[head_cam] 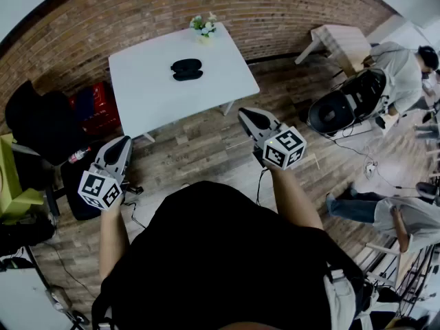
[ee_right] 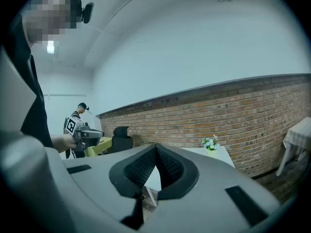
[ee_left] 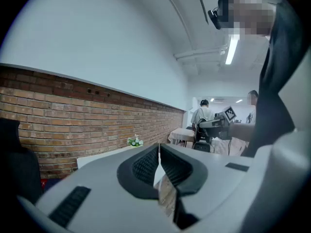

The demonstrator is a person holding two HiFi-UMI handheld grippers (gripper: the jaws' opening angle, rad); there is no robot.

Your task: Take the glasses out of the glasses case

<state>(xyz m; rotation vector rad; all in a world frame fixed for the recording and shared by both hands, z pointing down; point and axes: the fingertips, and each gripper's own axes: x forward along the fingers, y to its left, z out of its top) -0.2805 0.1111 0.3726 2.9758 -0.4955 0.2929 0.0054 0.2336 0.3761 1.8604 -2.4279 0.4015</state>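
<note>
My left gripper closed tight on nothing, my right gripper likewise, glasses case on white table well ahead of both

The glasses case on the desk is way too small in the head view to tell if it's open or has glasses inside. Both gripper views only catch a sliver of desk. The rest, case included, is behind the fingers. The person at the right edge is cut off.
</note>
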